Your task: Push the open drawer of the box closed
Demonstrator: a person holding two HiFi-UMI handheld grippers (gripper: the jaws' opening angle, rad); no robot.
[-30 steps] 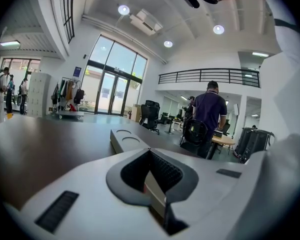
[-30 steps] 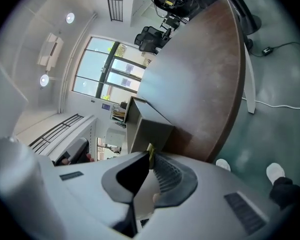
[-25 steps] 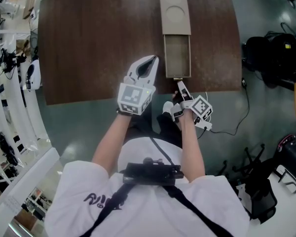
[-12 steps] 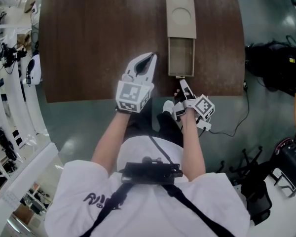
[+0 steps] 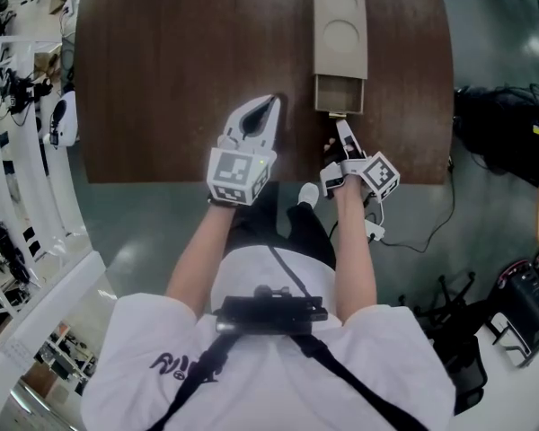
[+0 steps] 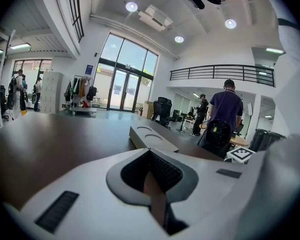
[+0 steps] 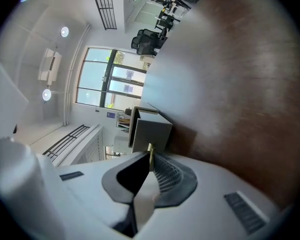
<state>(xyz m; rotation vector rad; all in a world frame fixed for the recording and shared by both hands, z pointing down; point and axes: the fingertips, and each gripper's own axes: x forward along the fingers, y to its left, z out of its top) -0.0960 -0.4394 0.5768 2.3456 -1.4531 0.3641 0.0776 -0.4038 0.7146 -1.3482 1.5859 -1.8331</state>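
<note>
A long beige box (image 5: pixel 340 27) with two round recesses on its lid lies on the dark wooden table (image 5: pixel 162 61) at the far right. Its drawer (image 5: pixel 340 94) sticks out a short way toward me. My right gripper (image 5: pixel 343 126) is shut, and its tip meets the small pull on the drawer front (image 7: pixel 152 129). In the right gripper view the right gripper (image 7: pixel 149 154) shows both jaws pressed together just below that front. My left gripper (image 5: pixel 269 106) hovers shut over the table left of the drawer, holding nothing. From the left gripper (image 6: pixel 149 153) the box (image 6: pixel 152 136) lies ahead to the right.
The table's front edge (image 5: pixel 251 180) runs just under both grippers. Black bags (image 5: pixel 512 133) and a cable (image 5: pixel 431 227) lie on the floor to the right. White racks (image 5: pixel 18 151) stand at the left. A person (image 6: pixel 227 109) stands beyond the table.
The drawer has slid well into the box, from long and open to a short stub. My right gripper has moved forward with it. The left gripper has barely moved.
</note>
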